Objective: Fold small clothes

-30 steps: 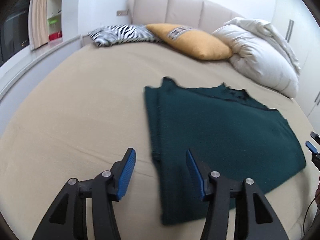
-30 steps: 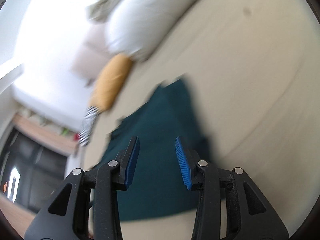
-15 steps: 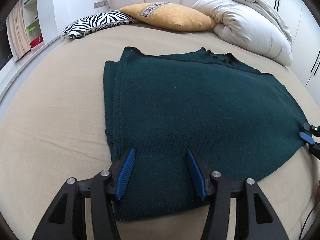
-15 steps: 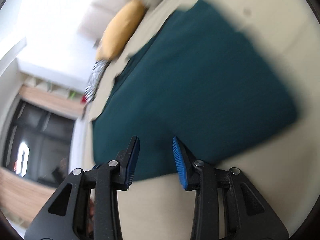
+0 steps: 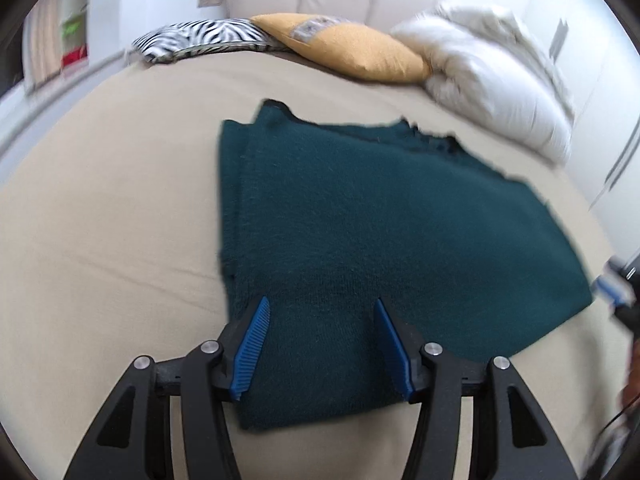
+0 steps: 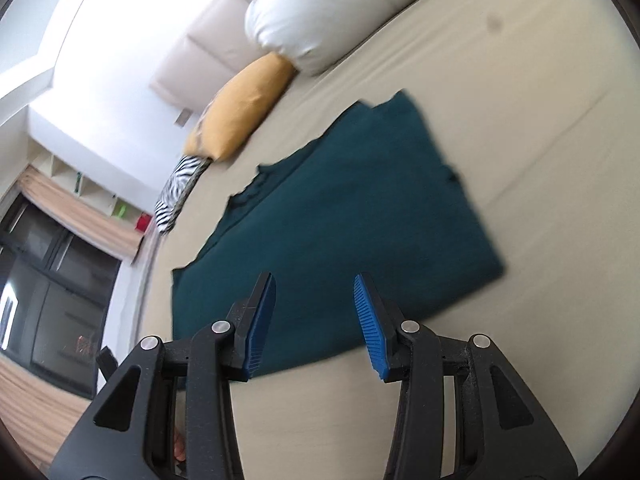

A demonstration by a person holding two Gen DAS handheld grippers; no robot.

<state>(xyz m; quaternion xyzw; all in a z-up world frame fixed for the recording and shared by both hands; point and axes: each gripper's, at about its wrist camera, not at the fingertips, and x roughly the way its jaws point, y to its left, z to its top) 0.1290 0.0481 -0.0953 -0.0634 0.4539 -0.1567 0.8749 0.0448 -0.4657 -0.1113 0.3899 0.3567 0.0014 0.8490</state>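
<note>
Left tool (image 5: 320, 344) gapes, gripping nothing; right tool (image 6: 315, 322) is opening, empty.
Green sweater (image 5: 380, 240) lies flat on the bed (image 5: 100, 220), neck toward the pillows.

Left gripper (image 5: 320, 344) hovers, jaws apart, over the folded green sweater (image 5: 384, 248) — on the beige bed (image 5: 112, 220).

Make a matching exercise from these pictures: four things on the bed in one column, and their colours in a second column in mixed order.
Things:
1. sweater
2. striped pillow
3. middle pillow
4. duvet

Colours:
A. mustard yellow
B. white
C. dark green
D. black and white

Pairs: 1-C, 2-D, 3-A, 4-B
</note>
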